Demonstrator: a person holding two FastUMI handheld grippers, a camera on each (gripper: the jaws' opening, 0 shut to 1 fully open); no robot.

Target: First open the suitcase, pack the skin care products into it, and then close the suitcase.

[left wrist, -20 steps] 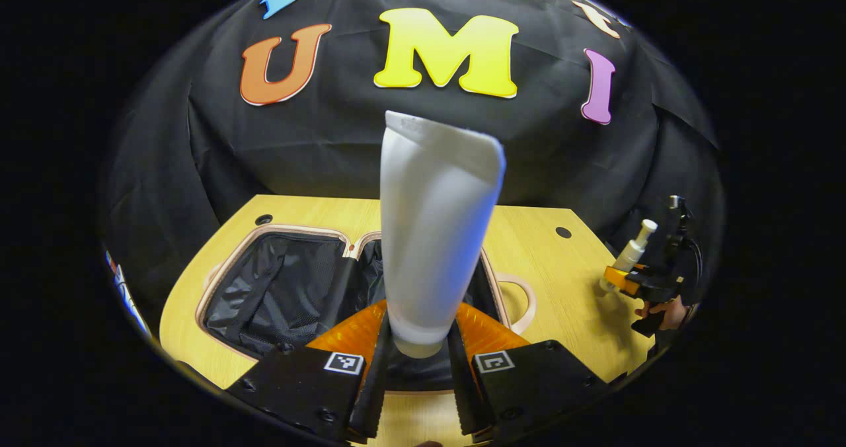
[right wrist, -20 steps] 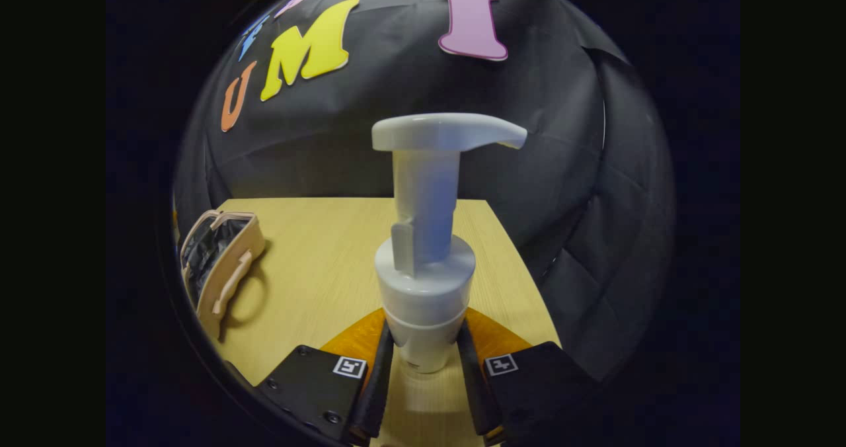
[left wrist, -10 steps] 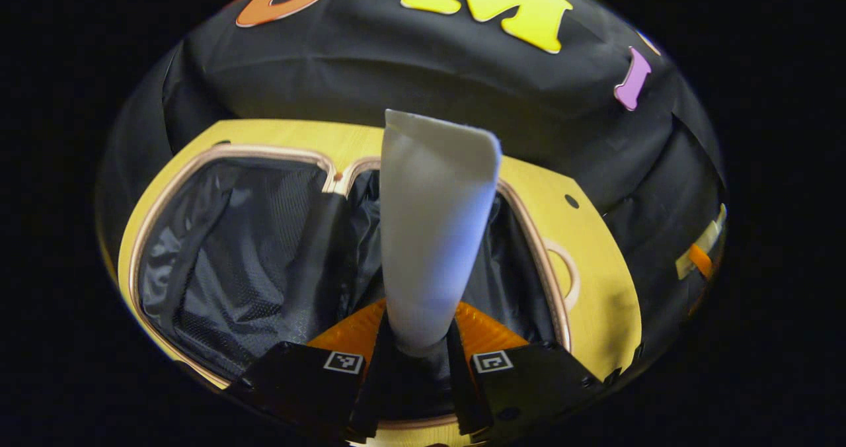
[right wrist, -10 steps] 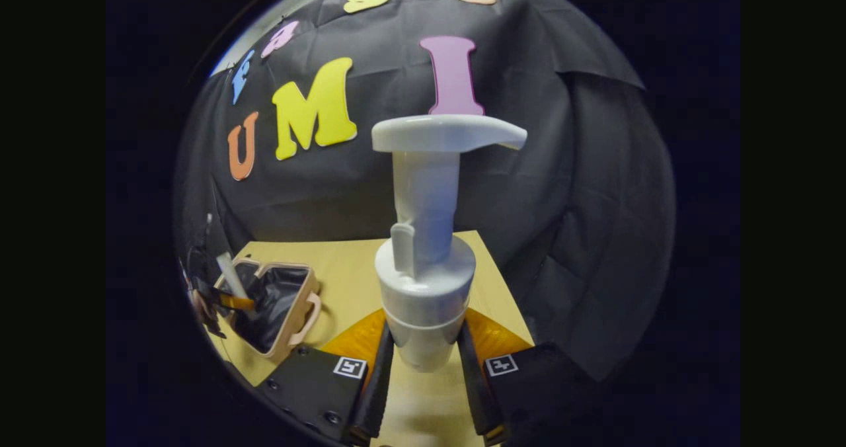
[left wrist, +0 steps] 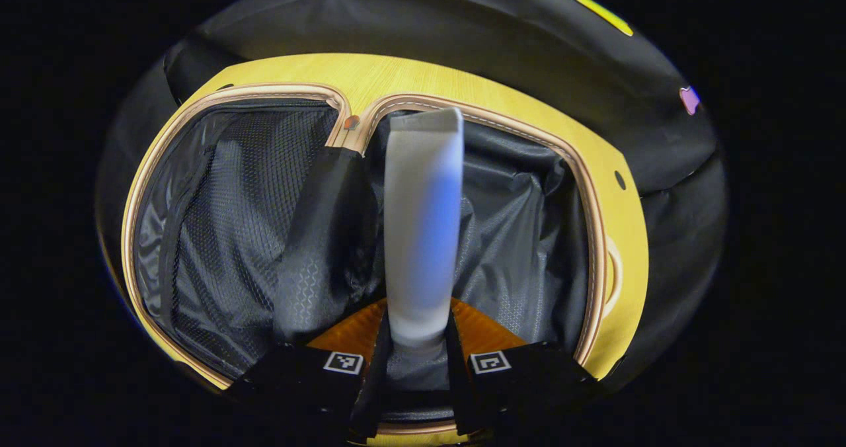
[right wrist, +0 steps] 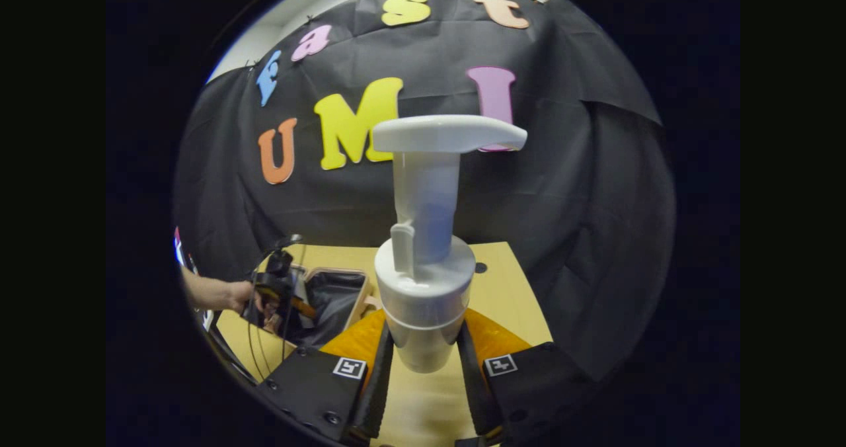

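Both grippers hold one product each. The left gripper (left wrist: pixel 416 367) has its two fingers pressed on the cap end of a white tube (left wrist: pixel 422 222), one finger on each side, so the jaws are narrow and closed on it. The tube points forward, away from the camera, and its flat crimped end is near the far rim of the suitcase (left wrist: pixel 598 235). The tube hangs over the right half of the open suitcase, above the dark lining; whether it touches the lining cannot be told. The suitcase lies flat and open on the table (left wrist: pixel 423 73), with two halves side by side. The left half has a black mesh cover, the right half has wrinkled dark cloth. A beige rim runs around both halves, and a handle shows at the right side.

In the right gripper view, the right gripper (right wrist: pixel 423 367) holds a white pump bottle (right wrist: pixel 426 262) at its body, both fingers pressing on its sides. The bottle stands upright between the fingers, with the pump head on top and the spout turned to the right. It is lifted above the table. Farther to the left, a hand (right wrist: pixel 234 295) holds the other gripper over the open suitcase.
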